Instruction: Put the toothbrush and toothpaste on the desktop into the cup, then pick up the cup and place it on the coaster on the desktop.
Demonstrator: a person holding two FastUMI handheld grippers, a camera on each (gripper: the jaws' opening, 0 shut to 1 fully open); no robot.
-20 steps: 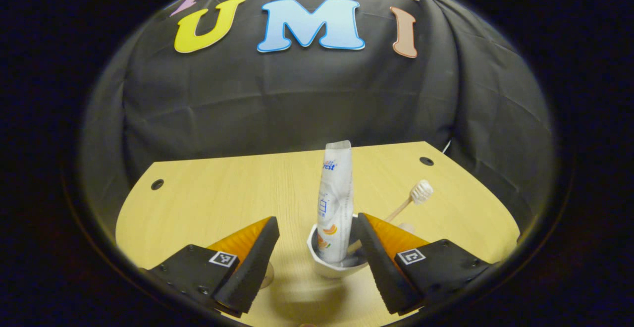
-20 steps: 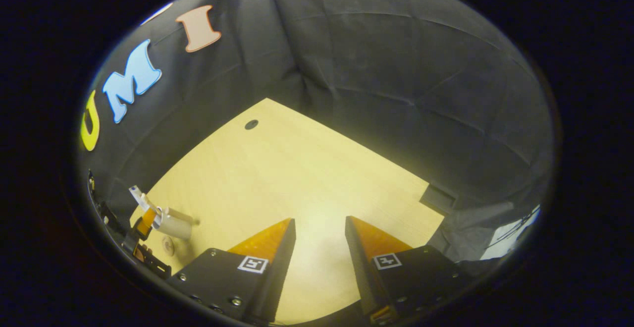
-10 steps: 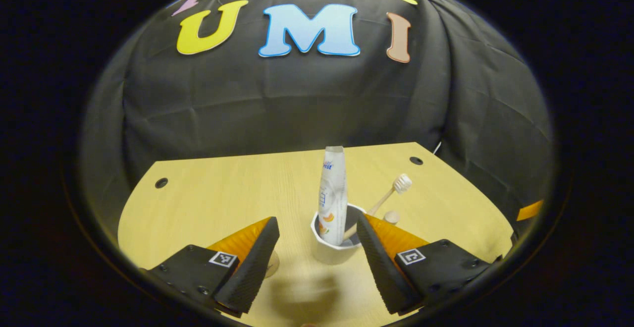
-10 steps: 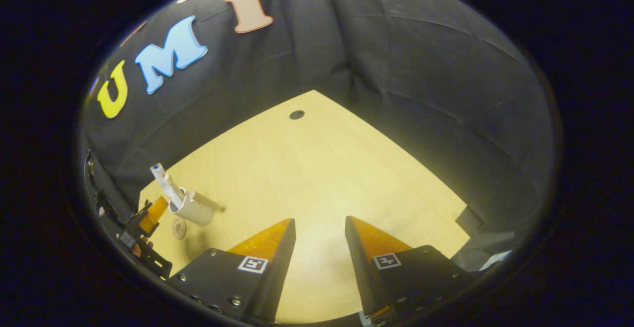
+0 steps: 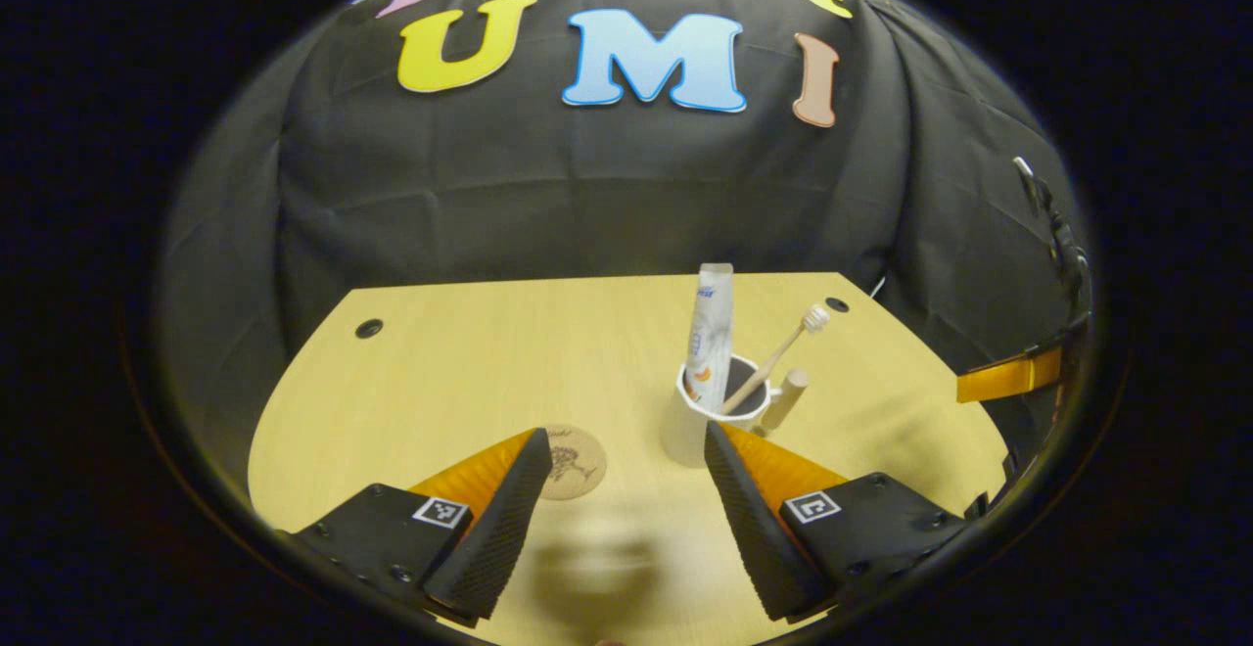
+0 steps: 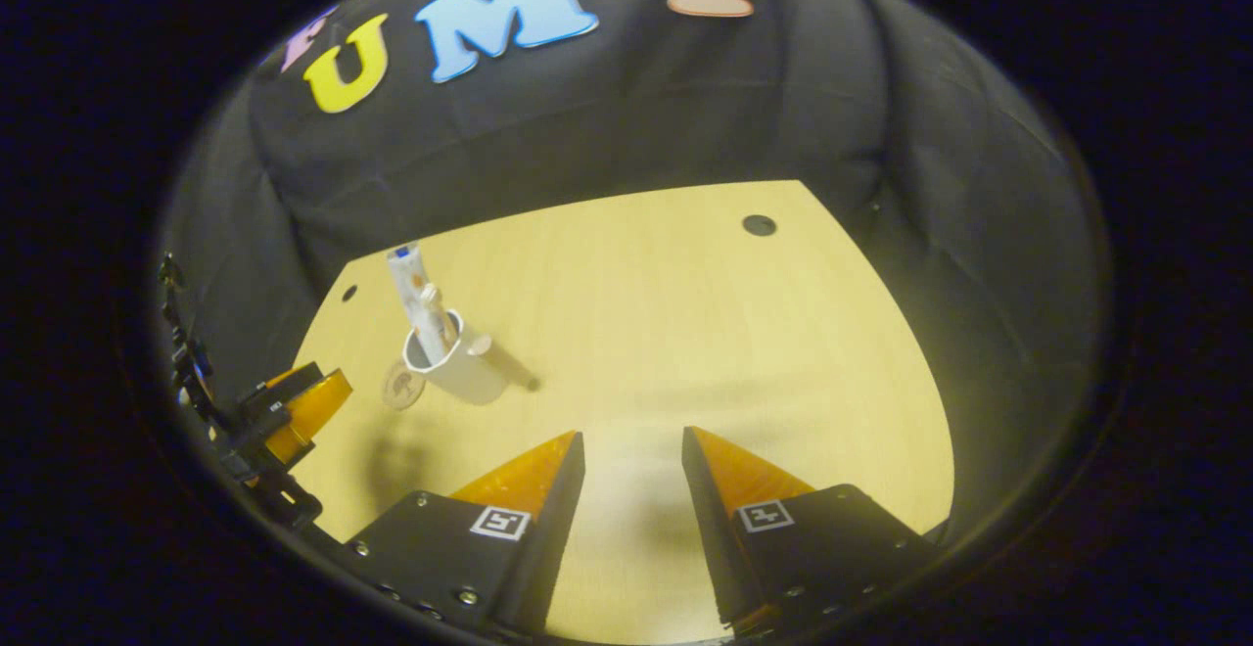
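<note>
Two open, empty grippers, left (image 5: 626, 509) and right (image 6: 631, 519), white cup (image 5: 707, 426) with upright toothpaste tube (image 5: 709, 333) and wooden toothbrush (image 5: 773, 357) just beside round cork coaster (image 5: 573, 462) on desktop (image 5: 470, 372): tall tube perhaps tipping out under careless grasp.

One cup (image 5: 697, 419), one toothpaste tube (image 5: 708, 338) and one toothbrush (image 5: 783, 344) inside it, one coaster (image 5: 573, 462) at its 8 o'clock, one desktop (image 5: 460, 372), two grippers: left (image 5: 623, 514), right (image 6: 632, 517).
</note>
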